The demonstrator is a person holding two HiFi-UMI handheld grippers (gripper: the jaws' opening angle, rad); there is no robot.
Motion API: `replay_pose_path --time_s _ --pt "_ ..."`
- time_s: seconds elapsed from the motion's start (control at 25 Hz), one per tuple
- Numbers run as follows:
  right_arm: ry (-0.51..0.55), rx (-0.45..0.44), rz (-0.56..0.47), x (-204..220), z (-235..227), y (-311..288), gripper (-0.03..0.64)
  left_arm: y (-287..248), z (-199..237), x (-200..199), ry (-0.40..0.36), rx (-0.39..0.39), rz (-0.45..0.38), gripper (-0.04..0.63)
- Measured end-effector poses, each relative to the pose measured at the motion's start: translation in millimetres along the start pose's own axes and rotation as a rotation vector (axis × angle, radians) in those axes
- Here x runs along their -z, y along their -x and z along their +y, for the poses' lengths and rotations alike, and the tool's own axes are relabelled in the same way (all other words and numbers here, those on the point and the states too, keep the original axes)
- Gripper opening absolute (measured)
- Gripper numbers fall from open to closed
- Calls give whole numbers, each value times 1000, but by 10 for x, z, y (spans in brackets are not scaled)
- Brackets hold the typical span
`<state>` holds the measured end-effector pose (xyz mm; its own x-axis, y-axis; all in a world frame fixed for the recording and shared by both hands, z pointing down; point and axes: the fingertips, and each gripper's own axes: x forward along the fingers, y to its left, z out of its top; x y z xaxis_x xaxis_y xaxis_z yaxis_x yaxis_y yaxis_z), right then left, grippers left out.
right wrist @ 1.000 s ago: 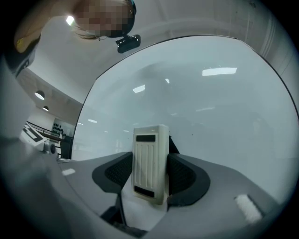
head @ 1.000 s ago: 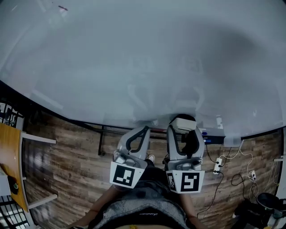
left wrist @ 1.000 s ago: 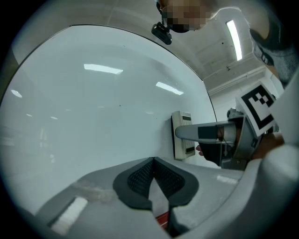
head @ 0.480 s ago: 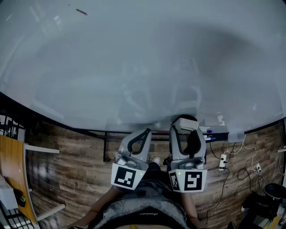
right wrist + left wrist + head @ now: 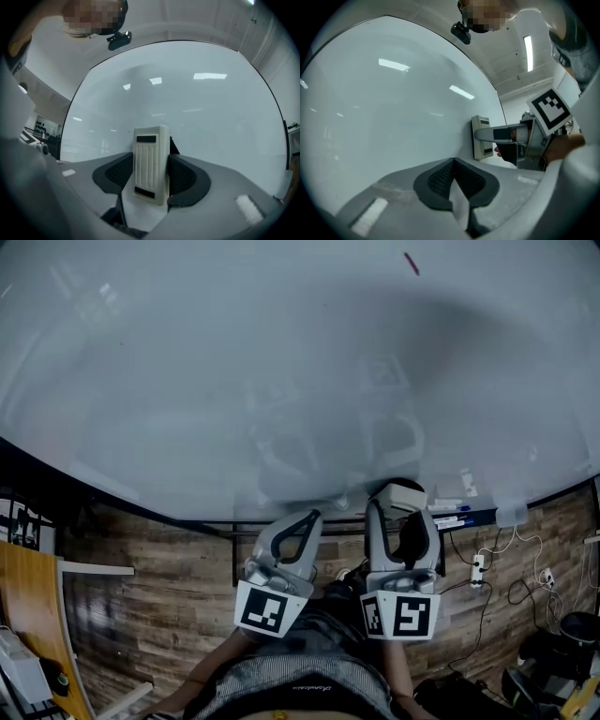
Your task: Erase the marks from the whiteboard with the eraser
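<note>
The whiteboard (image 5: 281,371) fills the upper part of the head view, with one small red mark (image 5: 411,263) near its top right. My right gripper (image 5: 399,499) is shut on a white ribbed eraser (image 5: 151,164), held near the board's lower edge. The eraser (image 5: 397,498) shows as a pale block at the jaw tips, and it also stands against the board in the left gripper view (image 5: 481,137). My left gripper (image 5: 298,521) hangs beside it, shut with nothing between its pads (image 5: 454,180). Both gripper views face the board's glossy surface (image 5: 187,103).
A marker tray (image 5: 450,518) with pens runs along the board's bottom edge to the right. Cables and a power strip (image 5: 478,568) lie on the wooden floor (image 5: 159,577). A wooden desk (image 5: 33,615) stands at the far left, and the person's legs are below the grippers.
The view has swung left along the board: the red mark has shifted from the upper left to the upper right. Both grippers stay side by side, the right still holding the eraser.
</note>
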<state>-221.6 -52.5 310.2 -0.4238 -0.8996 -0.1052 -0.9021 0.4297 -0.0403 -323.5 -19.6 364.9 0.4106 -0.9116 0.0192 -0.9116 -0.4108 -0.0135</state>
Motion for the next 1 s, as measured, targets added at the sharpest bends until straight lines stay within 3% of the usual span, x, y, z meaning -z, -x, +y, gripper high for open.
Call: replay_pose_path --time_s 0.4,1.0 --pt "23 19 2 49 601 -107 241 476 525 94 24 4 -10 3" --pt "26 -96 -2 152 1835 -352 241 1178 1397 247 45 -74 12 3"
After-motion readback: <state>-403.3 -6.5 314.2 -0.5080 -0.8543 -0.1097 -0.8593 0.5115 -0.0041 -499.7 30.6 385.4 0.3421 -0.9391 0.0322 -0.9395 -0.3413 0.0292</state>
